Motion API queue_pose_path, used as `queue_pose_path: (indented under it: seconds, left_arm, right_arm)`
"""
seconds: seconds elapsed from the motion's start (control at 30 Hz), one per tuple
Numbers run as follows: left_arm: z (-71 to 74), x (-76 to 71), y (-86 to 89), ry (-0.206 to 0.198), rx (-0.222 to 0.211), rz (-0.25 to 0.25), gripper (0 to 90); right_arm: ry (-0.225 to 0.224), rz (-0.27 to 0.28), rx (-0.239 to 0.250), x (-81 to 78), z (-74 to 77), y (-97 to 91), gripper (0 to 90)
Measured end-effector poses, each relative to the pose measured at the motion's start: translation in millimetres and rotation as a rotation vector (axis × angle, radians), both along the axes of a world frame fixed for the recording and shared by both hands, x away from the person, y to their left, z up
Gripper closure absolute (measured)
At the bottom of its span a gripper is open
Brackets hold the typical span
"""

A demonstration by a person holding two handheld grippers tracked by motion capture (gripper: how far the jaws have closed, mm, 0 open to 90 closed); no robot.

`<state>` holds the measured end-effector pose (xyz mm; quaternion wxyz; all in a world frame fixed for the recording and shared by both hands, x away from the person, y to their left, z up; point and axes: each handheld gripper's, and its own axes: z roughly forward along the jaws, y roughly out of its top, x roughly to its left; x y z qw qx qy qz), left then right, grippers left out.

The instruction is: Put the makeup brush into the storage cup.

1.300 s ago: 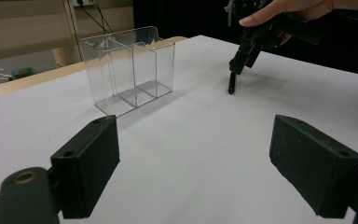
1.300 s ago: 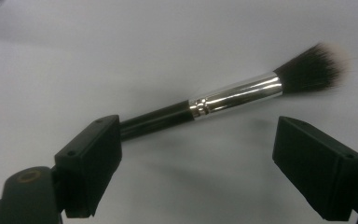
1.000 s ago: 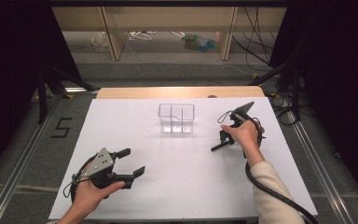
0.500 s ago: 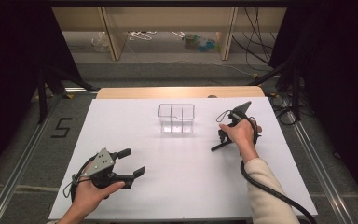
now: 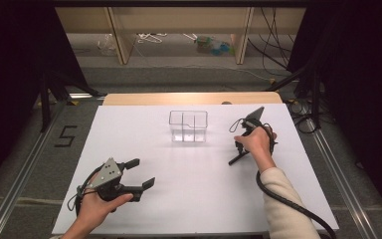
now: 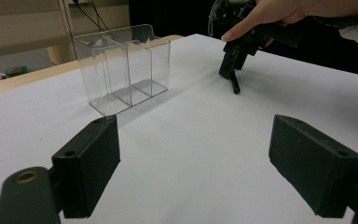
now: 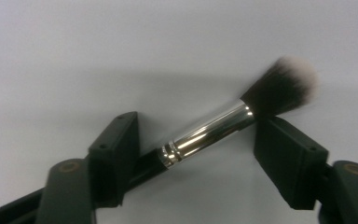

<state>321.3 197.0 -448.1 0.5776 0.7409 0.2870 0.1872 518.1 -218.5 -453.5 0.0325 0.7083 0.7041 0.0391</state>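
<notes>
Brush point(image 7: 223, 126) on table point(image 5: 298, 199), right of organizer point(image 5: 188, 126).

Brush point(image 7: 223, 126): black handle, polished silver ferrule, black bristles fading to white at the tips. Right tongs point(image 7: 196, 154): matte black. Left tongs point(image 6: 193, 168): matte black, with a grey plate on top. Organiser point(image 5: 188, 126): clear, colourless, at 12 o'clock on the plain white counter point(image 5: 179, 199). Floor point(image 5: 35, 154): grey, with a black "5" marking at 9 o'clock

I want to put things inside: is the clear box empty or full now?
Empty. Through the clear box walls, both compartments show only its bare floor and the white table behind.
</notes>
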Motion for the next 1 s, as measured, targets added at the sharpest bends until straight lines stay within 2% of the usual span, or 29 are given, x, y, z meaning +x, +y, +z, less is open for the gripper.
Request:
queue_pose_path:
  seconds: [0.03,0.1,0.17,0.2,0.27,0.33,0.37,0.4,0.43,0.5,0.53,0.6,0.7,0.73,0.83,0.9,0.93,0.97,1.0]
  left_arm:
    - [0.0,0.0,-0.1,0.0,0.0,0.0,16.1]
    - [-0.1,-0.1,0.0,0.001,0.0,0.0,16.1]
    - [-0.7,-0.9,-0.7,0.017,-0.012,0.009,16.2]
    - [-0.2,-1.4,-0.4,0.018,-0.001,0.015,16.2]
    - [-0.1,-0.7,-0.5,0.008,0.004,0.004,16.2]
    - [-0.3,-1.1,-1.0,0.013,0.001,0.005,16.2]
    - [-0.3,-1.3,-1.0,0.015,0.001,0.009,16.2]
    - [-0.5,-1.6,-1.2,0.019,-0.003,0.011,16.2]
    - [-0.2,-0.4,-0.3,0.005,0.009,0.001,16.2]
    - [-0.2,-0.4,-0.3,0.007,0.008,0.001,16.2]
    - [-0.2,-0.4,-0.3,0.006,0.009,0.001,16.2]
    - [-0.2,-0.5,-0.4,0.006,0.008,0.001,16.2]
    - [-0.3,-0.8,-0.5,0.009,0.006,0.003,16.2]
    - [-0.3,-0.7,-0.5,0.008,0.007,0.004,16.2]
    - [-0.5,-0.8,-0.7,0.011,0.007,0.005,16.3]
    - [-0.7,-0.9,-0.8,0.014,0.005,0.006,16.3]
    - [-0.5,-0.6,-0.6,0.01,0.01,0.003,16.3]
    - [-0.6,-0.7,-0.7,0.011,0.008,0.004,16.3]
    - [-0.6,-0.7,-0.7,0.011,0.009,0.004,16.4]
  right_arm:
    - [0.018,0.008,0.0,0.4,1.5,-0.7,39.1]
    - [0.018,0.025,-0.011,0.3,1.9,-2.0,42.4]
    - [0.018,0.054,-0.007,0.5,3.0,-6.8,50.4]
    - [0.016,0.05,0.0,0.4,3.3,-7.7,52.9]
    - [0.003,0.08,-0.005,-0.4,2.8,-12.7,58.1]
    - [0.012,0.059,0.005,0.4,4.1,-13.4,62.0]
    - [0.015,0.07,0.0,0.6,4.3,-14.9,63.9]
    - [0.016,0.105,-0.01,0.4,4.0,-17.8,65.4]
    - [0.019,0.115,-0.009,0.6,4.2,-18.7,66.8]
    - [0.024,0.105,-0.004,1.2,4.7,-18.5,68.3]
    - [0.03,0.081,-0.002,2.2,4.9,-17.4,72.1]
    - [0.023,0.09,0.001,2.4,4.7,-19.3,75.9]
    - [0.015,0.111,0.005,2.1,4.2,-22.3,78.2]
    - [-0.008,0.111,0.013,1.7,2.4,-22.5,78.2]
    - [-0.01,0.115,0.012,1.7,2.2,-22.4,78.4]
    - [0.016,0.116,0.006,2.0,4.3,-22.4,78.5]
    - [0.016,0.104,0.011,2.2,4.7,-21.9,78.6]
    - [-0.004,0.1,0.014,1.6,3.0,-22.2,78.6]
    - [-0.003,0.11,0.02,1.6,3.2,-23.6,78.6]
